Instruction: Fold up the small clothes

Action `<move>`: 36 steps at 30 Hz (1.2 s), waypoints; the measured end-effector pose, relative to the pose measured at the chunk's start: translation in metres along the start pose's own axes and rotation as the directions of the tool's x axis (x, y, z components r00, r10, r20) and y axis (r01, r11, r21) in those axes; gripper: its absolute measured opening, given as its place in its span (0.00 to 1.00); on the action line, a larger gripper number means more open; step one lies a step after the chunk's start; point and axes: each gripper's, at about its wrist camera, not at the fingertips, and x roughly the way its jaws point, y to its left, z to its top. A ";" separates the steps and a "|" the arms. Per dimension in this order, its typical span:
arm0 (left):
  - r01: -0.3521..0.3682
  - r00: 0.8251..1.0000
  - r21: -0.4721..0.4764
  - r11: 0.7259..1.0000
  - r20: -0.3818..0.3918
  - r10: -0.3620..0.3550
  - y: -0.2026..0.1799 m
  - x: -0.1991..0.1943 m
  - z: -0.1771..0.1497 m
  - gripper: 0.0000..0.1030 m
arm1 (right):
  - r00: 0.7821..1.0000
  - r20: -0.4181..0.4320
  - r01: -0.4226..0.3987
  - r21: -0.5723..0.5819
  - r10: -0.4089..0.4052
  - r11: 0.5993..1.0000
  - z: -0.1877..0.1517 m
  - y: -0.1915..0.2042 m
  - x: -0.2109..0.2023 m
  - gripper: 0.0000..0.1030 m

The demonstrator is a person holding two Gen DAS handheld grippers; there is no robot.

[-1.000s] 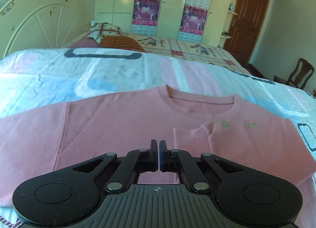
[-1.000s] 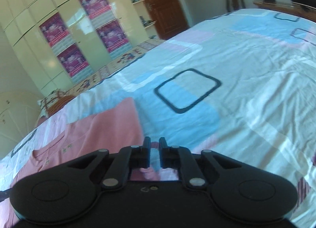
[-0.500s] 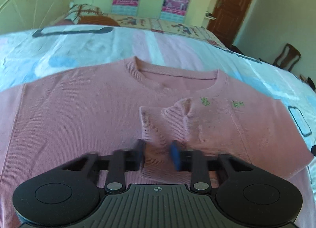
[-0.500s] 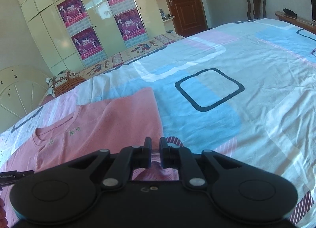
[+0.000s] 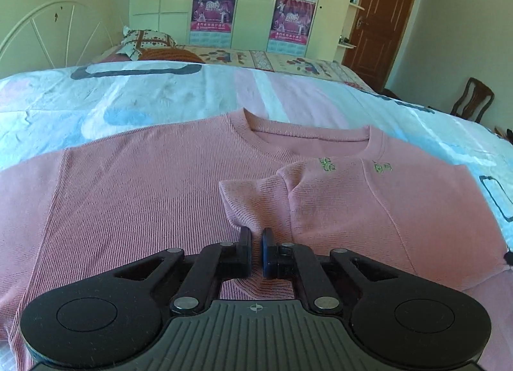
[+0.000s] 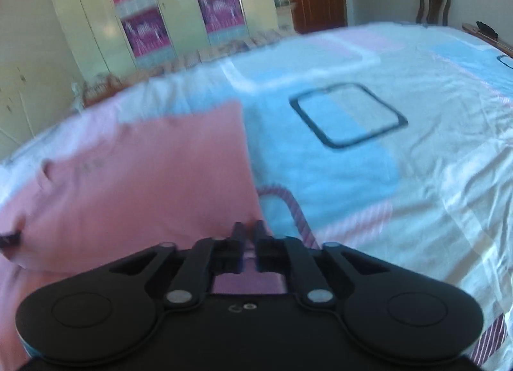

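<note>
A pink knit sweater (image 5: pixel 144 185) lies flat on the bed, neckline away from me. Its right sleeve (image 5: pixel 256 197) is folded across the chest, cuff near the middle. My left gripper (image 5: pixel 255 242) is nearly shut just above the folded sleeve, and I cannot tell whether it pinches any cloth. In the right wrist view the sweater (image 6: pixel 144 172) lies to the left, blurred. My right gripper (image 6: pixel 248 233) is shut and empty over the sweater's right lower edge.
The bedsheet (image 6: pixel 400 178) is light blue, white and pink and spreads wide to the right. A headboard (image 5: pixel 48 27) and pillow (image 5: pixel 147 42) stand at the far left, a wardrobe (image 5: pixel 247 2) behind, and a chair (image 5: pixel 471 99) at the right.
My left gripper opened over the folded sleeve, then closed again and drew back slightly. My right gripper swung toward the sweater's right edge; its view is blurred by motion.
</note>
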 end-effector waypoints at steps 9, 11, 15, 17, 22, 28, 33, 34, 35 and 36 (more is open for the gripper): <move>0.047 0.999 0.122 0.991 0.002 -0.047 -0.041 -0.013 0.000 0.30 | 0.999 0.004 -0.051 -0.052 0.052 0.997 0.020 0.011 0.008 0.10; 0.024 0.999 0.184 0.983 -0.032 -0.019 -0.058 -0.001 -0.010 0.52 | 1.000 -0.012 -0.022 -0.101 0.021 0.995 0.015 0.018 0.020 0.11; 0.031 0.999 0.131 0.991 0.019 -0.034 -0.054 -0.005 0.003 0.53 | 0.996 0.032 -0.078 -0.075 0.080 0.994 0.029 0.015 0.011 0.13; 0.021 1.000 0.120 0.993 0.012 -0.023 -0.052 0.008 0.019 0.53 | 0.998 0.032 -0.051 -0.100 0.055 0.994 0.045 0.017 0.025 0.13; -0.003 0.999 0.129 0.992 -0.032 0.007 -0.054 0.050 0.045 0.58 | 0.999 0.001 -0.040 -0.082 0.040 0.996 0.100 0.022 0.086 0.11; -0.013 1.000 0.105 0.994 -0.003 0.013 -0.053 0.035 0.046 0.67 | 0.997 -0.073 -0.030 -0.117 0.022 0.993 0.112 0.020 0.108 0.08; 0.005 1.000 0.102 0.995 0.008 -0.006 -0.059 -0.004 0.010 0.67 | 0.995 -0.078 -0.073 -0.171 0.060 0.982 0.058 0.012 0.045 0.15; -0.005 1.000 0.102 0.995 0.006 0.004 -0.059 -0.007 0.002 0.67 | 0.994 -0.089 -0.084 -0.170 0.069 0.982 0.044 0.009 0.036 0.15; -0.021 1.000 0.092 0.996 -0.002 0.022 -0.058 -0.007 -0.007 0.67 | 0.993 -0.087 -0.089 -0.179 0.074 0.980 0.030 0.004 0.025 0.15; -0.033 0.999 0.082 0.996 -0.022 0.035 -0.056 -0.005 -0.012 0.67 | 0.996 -0.068 -0.071 -0.182 0.059 0.981 0.021 0.001 0.017 0.18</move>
